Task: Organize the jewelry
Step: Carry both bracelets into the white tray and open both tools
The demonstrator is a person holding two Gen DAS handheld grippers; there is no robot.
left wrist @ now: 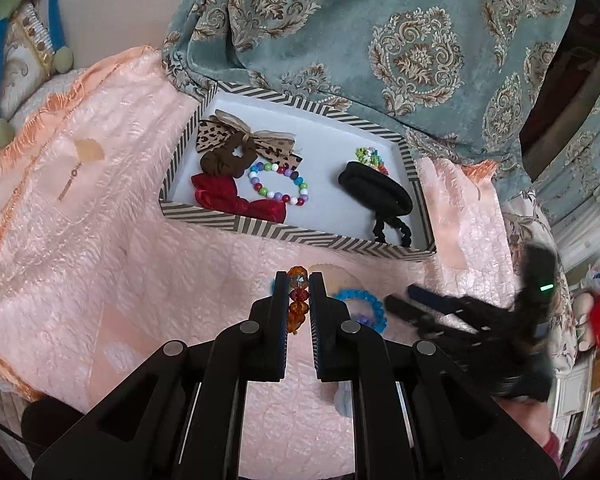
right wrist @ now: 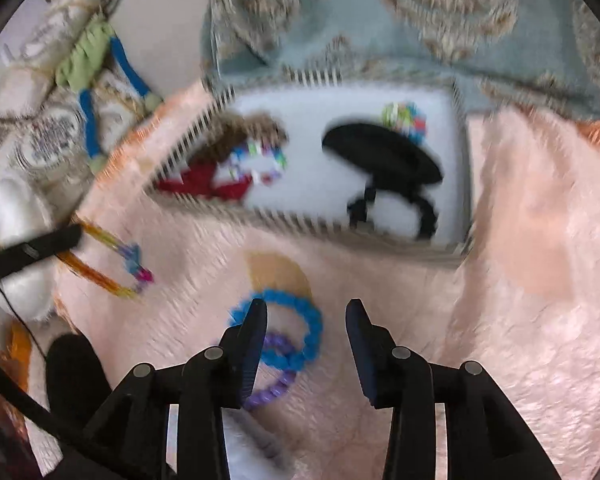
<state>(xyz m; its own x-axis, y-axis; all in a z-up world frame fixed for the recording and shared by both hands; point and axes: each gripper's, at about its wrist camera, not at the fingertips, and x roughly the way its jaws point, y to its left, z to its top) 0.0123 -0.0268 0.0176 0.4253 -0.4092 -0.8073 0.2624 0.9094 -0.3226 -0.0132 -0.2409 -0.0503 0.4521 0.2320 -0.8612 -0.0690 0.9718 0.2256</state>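
A home, most likely a bedroom. The things lie on a bed spread with a shiny peach quilted coverlet (left wrist: 112, 184) with a fringed edge. At twelve o'clock a heavy teal blanket (left wrist: 400, 36) with a brown damask pattern is bunched up. At ten o'clock sit embroidered cream cushions (left wrist: 16, 72) and a soft toy with blue and green limbs (right wrist: 92, 80). At three o'clock in the left wrist view, white furniture (left wrist: 584, 396) holds a red packet and other household clutter. A striped cardboard tray (left wrist: 300, 236) of scrunchies and bead bracelets rests on the coverlet.
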